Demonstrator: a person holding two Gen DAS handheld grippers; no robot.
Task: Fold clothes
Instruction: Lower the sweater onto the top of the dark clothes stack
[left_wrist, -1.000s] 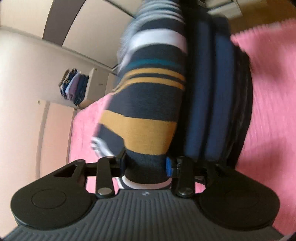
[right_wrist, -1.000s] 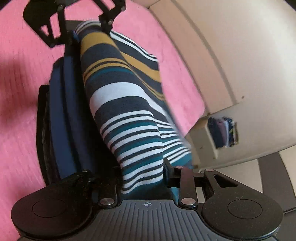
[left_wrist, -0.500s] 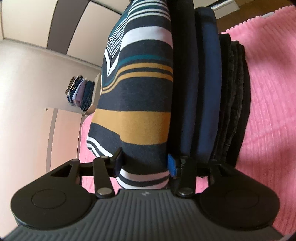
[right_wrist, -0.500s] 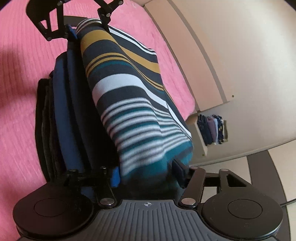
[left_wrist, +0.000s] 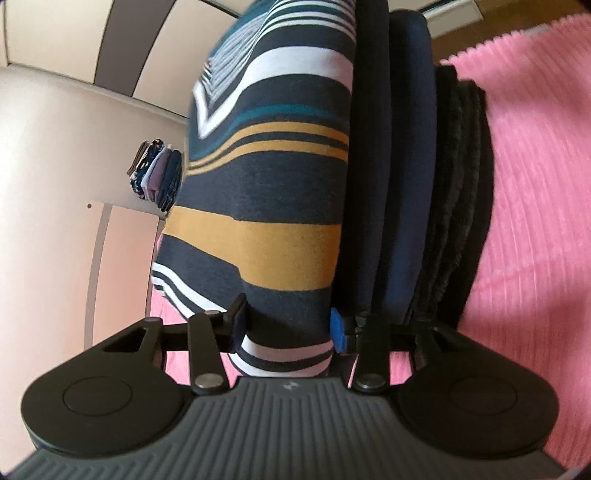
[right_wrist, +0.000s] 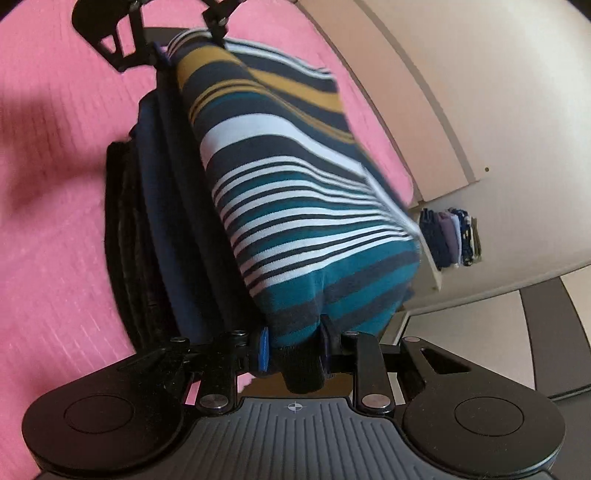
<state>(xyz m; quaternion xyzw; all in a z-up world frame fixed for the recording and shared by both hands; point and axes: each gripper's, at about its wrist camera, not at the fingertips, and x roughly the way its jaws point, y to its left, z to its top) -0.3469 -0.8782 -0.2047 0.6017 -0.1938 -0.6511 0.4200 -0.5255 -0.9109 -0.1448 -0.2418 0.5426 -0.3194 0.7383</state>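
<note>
Both tongs — the left gripper (left_wrist: 286, 328) and the right gripper (right_wrist: 293, 349) — pinch opposite ends of the folded striped shirt (left_wrist: 269, 192) on top of the dark clothes pile (left_wrist: 406, 192) on the pink blanket (left_wrist: 535, 221), so set it down flat and square — then let go gently.

Left gripper (left_wrist: 288, 326): jaws closed on fabric, entering frame at 6 o'clock. Right gripper (right_wrist: 293, 349): jaws likewise clamped on fabric, at 6 o'clock; the left gripper faces it at 11 o'clock.
</note>
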